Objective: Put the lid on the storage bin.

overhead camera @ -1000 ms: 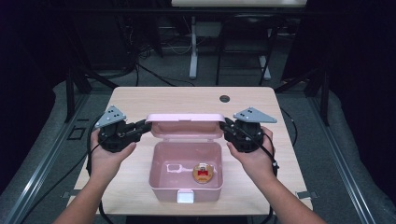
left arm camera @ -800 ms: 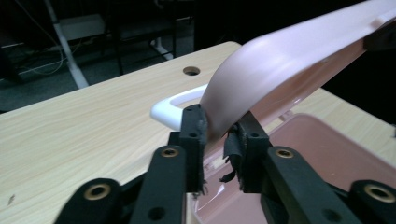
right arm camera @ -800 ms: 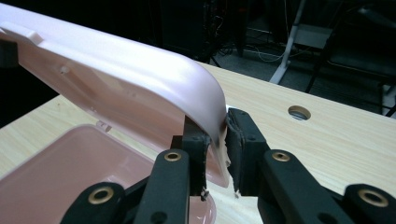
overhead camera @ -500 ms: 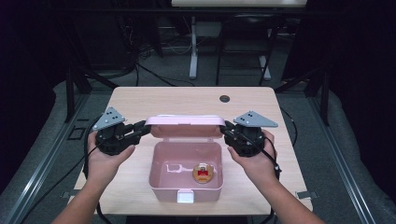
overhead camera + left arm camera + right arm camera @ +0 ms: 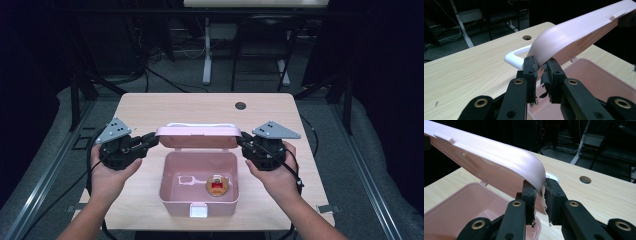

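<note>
Left hand-held gripper lies level, pointing inward, its jaws just having closed further onto the left corner of the pink lid. That lid stands half raised over the open pink box mid-surface. Opposite, the right hand-held gripper mirrors it, clamped on the right corner.

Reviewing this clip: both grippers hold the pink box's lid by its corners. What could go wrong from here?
1. The left gripper has just been closing on the lid and pinches only its thin corner edge, so the lid may slip out.
2. The right gripper bites an equally narrow rim; uneven lowering could twist the lid.
3. Pushing might shift the light box on the table.
</note>
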### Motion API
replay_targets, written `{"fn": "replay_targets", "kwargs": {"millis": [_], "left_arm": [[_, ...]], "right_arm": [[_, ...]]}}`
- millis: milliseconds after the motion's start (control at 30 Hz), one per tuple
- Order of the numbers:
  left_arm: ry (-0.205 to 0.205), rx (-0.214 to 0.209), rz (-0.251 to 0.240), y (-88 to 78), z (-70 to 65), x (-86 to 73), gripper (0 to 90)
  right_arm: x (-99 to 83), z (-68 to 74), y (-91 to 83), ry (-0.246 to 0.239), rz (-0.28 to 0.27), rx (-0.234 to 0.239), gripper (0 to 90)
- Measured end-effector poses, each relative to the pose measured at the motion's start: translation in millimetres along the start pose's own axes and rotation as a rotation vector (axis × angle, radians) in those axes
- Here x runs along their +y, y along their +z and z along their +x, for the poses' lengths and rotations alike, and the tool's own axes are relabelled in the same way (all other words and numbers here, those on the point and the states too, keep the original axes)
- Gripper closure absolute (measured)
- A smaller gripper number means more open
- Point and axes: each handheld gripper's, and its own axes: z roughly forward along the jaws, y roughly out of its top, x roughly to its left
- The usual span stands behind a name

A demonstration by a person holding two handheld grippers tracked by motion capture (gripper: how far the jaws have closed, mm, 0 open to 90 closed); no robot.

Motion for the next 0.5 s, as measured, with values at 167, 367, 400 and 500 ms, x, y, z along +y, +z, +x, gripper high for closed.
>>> {"fn": "replay_targets", "kwargs": {"millis": [167, 367, 400, 500], "left_arm": [[0.0, -0.005, 0.002, -2.6, -1.2, -2.6, 80.9], [-0.008, -0.017, 0.002, -5.9, -3.1, -6.6, 80.9], [-0.009, -0.018, 0.002, -6.3, -3.4, -7.3, 80.9], [0.001, -0.022, 0.005, -8.3, -5.6, -10.0, 80.8]], "right_arm": [[-1.9, 1.8, -2.1, 0.0, 0.002, 0.003, 78.0], [-6.0, 2.9, -6.0, 0.006, 0.006, 0.014, 77.8], [-7.1, 3.1, -7.2, 0.011, 0.005, 0.02, 77.8], [-9.6, 4.1, -9.8, 0.01, 0.005, 0.028, 77.8]]}}
